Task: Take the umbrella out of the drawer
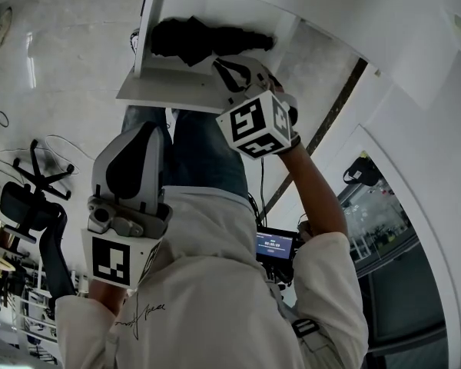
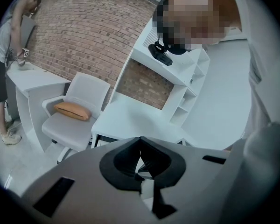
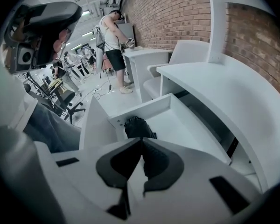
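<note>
My right gripper (image 3: 141,141) had its jaws pressed fully together, the black pads meeting at the tips with nothing between them. It pointed steeply down into the open white drawer (image 3: 177,120), and the folded black umbrella (image 3: 137,127) lay just past my tips, against the drawer's near left wall; I could not tell whether the tips touched it. From my head camera the umbrella (image 1: 207,41) lay lengthwise inside the drawer (image 1: 169,91), with my right gripper (image 1: 232,71) at its near edge. My left gripper (image 2: 140,141) was closed too, its pads meeting at the tips and holding nothing. It was well apart from the drawer and faced a white desk (image 2: 130,120) and a white chair (image 2: 84,92) with an orange cushion (image 2: 72,110).
</note>
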`<act>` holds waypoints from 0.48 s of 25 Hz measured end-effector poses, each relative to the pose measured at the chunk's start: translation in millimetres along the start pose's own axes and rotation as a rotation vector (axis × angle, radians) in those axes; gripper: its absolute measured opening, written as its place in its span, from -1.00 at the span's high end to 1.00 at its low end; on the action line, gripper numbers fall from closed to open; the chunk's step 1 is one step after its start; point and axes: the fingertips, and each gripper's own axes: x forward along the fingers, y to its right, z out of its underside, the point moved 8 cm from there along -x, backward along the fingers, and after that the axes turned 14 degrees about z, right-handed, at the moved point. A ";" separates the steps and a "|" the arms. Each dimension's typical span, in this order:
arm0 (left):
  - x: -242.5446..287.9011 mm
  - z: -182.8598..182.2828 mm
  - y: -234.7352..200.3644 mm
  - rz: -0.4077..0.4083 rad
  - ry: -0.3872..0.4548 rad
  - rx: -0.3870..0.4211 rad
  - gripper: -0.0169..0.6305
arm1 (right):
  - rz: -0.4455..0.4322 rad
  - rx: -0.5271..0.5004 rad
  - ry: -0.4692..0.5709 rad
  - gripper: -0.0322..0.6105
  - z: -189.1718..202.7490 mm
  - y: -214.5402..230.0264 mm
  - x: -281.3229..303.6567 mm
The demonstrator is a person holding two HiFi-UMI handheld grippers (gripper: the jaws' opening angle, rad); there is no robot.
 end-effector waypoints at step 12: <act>-2.7 6.2 -8.1 0.009 -0.021 -0.008 0.90 | -0.013 -0.096 -0.095 0.67 18.3 -5.9 33.1</act>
